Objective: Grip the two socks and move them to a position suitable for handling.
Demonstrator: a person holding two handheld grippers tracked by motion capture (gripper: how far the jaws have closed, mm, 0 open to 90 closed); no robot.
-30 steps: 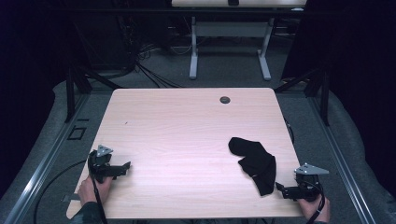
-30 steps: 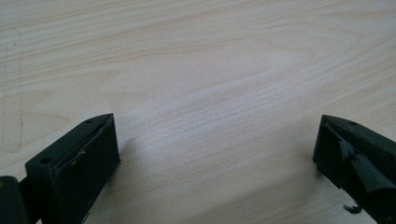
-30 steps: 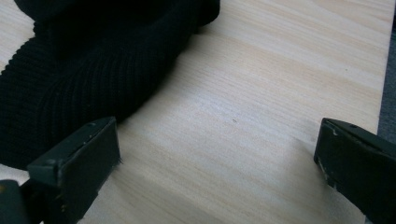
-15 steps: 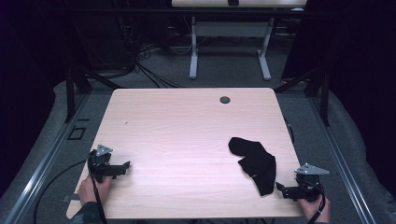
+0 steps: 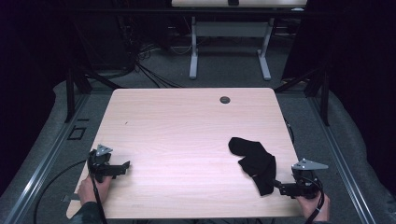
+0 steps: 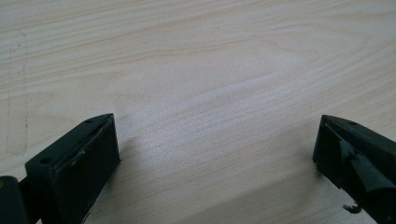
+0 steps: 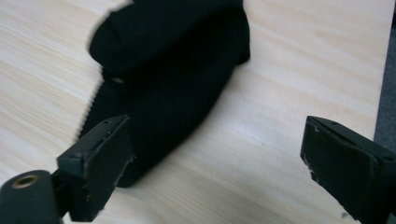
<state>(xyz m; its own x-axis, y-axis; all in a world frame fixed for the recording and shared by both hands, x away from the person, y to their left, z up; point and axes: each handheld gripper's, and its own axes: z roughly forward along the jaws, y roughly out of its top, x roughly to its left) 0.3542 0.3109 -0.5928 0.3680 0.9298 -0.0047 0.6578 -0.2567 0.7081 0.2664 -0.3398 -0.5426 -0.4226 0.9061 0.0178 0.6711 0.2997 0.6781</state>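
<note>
Here both grippers' fingers (image 7: 100, 172) stand released, the right gripper (image 5: 284, 187) beside the black sock (image 5: 254, 161).

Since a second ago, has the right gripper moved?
No. In the high view the right gripper sits in the same place by the table's near right corner, jaws open next to the black sock.
</note>
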